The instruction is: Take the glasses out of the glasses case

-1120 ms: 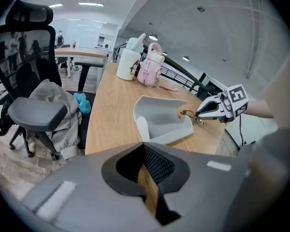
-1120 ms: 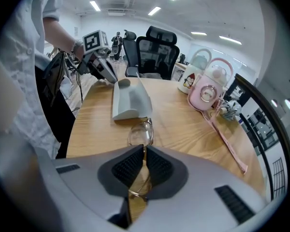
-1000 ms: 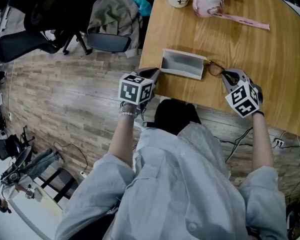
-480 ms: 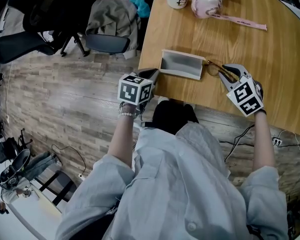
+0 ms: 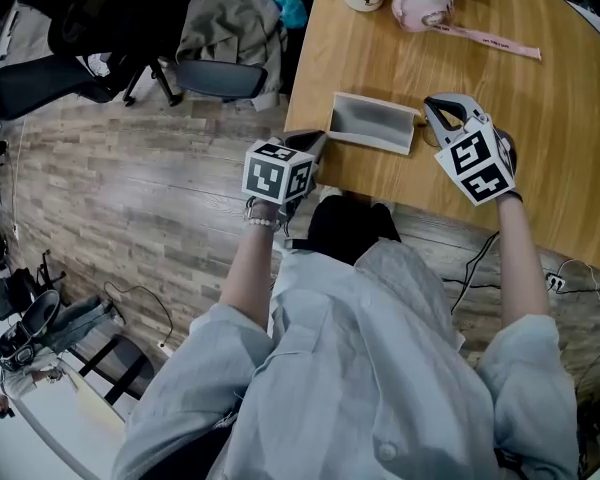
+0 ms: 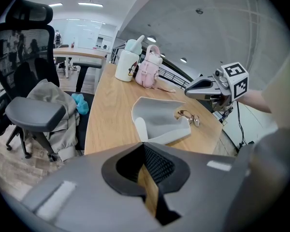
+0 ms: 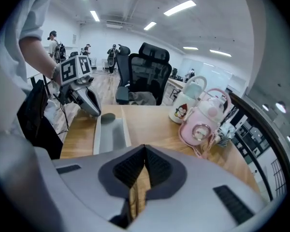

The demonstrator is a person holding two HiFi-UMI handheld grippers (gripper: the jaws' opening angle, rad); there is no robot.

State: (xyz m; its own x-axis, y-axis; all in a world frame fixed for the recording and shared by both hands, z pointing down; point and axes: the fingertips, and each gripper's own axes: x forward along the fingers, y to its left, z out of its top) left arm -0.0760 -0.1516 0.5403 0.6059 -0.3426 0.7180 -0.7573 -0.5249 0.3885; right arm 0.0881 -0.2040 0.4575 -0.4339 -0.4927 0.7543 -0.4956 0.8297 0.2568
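Fingers [image 7: 159, 170] of the right gripper [image 5: 433, 107] meet above wooden table [image 5: 550, 108]; plank floor [image 5: 130, 198].

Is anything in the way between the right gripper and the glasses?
Nothing visible. The glasses lie on the table beside the open case; the right gripper, jaws just closed on nothing, hangs above them.

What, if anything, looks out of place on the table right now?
Nothing stands out. The glasses case lies open and empty on the table, and the glasses rest on the wood just beside its end, with no visible damage or spills.
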